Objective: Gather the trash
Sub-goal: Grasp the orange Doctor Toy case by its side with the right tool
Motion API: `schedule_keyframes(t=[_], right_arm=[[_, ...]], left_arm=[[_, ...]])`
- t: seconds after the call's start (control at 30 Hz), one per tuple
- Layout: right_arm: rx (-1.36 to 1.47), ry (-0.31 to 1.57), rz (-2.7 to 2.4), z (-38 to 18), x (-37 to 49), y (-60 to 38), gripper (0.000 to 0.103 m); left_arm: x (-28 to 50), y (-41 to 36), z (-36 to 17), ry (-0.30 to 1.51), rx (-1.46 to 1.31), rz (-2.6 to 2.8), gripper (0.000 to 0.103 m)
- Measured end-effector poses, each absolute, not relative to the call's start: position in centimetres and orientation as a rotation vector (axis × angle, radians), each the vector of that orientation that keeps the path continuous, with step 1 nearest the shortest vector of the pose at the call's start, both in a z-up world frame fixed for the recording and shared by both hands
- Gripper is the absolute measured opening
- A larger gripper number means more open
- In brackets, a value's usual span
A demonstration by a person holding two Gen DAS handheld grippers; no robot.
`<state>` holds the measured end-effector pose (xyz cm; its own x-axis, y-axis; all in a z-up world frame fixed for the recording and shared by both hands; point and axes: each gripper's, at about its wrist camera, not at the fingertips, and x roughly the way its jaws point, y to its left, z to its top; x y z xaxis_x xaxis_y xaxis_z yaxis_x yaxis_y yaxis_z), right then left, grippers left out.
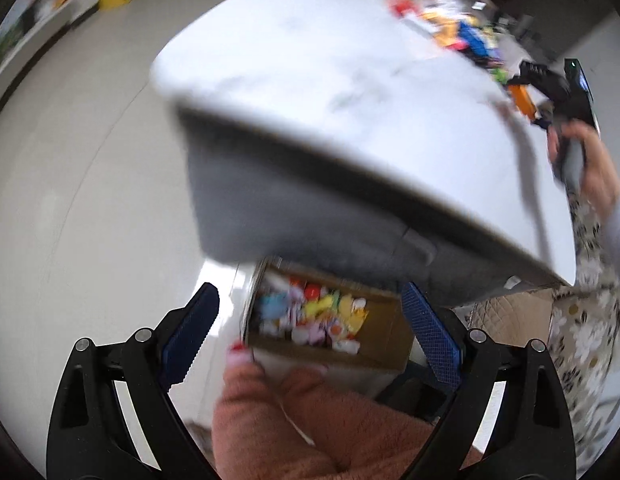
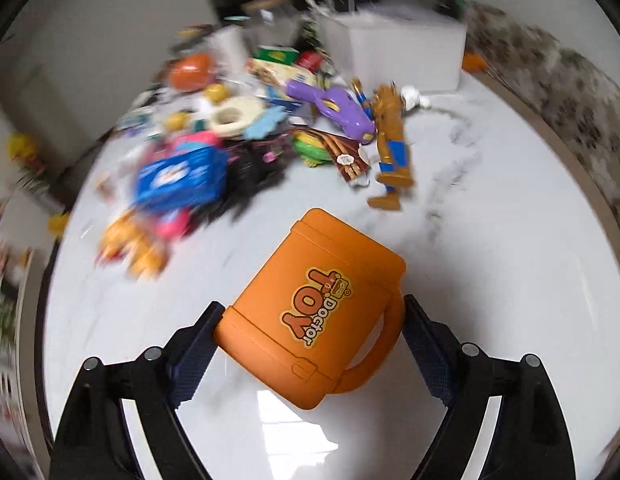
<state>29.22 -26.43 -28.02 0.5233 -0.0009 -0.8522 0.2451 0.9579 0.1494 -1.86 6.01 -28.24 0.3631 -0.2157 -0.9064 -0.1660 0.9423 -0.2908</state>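
In the right wrist view my right gripper is closed on an orange "Doctor Toy" case, one finger on its side and one on its handle, just above the white marble table. Beyond it lies a heap of toys and wrappers. In the left wrist view my left gripper is open and empty, off the table's corner, above a cardboard box on the floor filled with colourful items. The right gripper shows far right in that view.
A gold figure, a purple toy gun and a white box lie on the table. A patterned chair stands at its right edge. A pink-sleeved arm lies below the left gripper. Pale floor lies left.
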Motion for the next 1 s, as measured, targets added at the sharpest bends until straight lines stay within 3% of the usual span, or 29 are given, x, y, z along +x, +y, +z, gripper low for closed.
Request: schedule_keyframes(t=[0.17,0.47,0.73,0.8,0.87,0.9,0.93,1.0], right_arm=[[0.297,0.953,-0.057,-24.2,20.3,-27.8,0.085],[0.341,0.912,-0.065,-21.9,13.0,-27.4,0.085],[0.401,0.9,-0.076,-21.5,10.6,-28.2,0.085],[0.408,0.902,-0.076,-21.4,10.3,-28.5,0.085],[0.408,0.898,-0.077,-21.2,10.1,-28.7,0.085],[0.411,0.896,-0.075,-21.1,10.0,-28.8,0.085],[0.419,0.894,-0.07,-21.0,9.9,-28.9,0.086],[0.417,0.89,-0.064,-20.8,9.9,-28.8,0.085]], left_arm=[[8.2,3.9,-25.9,1.106,-0.219,-0.143,0.09],[28.2,-4.4,-25.8,1.086,-0.137,-0.176,0.09],[37.4,-9.2,-27.8,1.144,-0.021,-0.044,0.089],[38.5,-9.2,-28.6,1.181,-0.019,-0.026,0.077],[38.8,-9.1,-28.4,1.176,-0.004,-0.033,0.05],[38.8,-9.0,-28.3,1.189,-0.027,-0.062,0.017],[38.8,-8.6,-28.3,1.206,-0.052,-0.074,0.012],[38.1,-7.8,-27.3,1.189,-0.092,-0.112,0.012]])
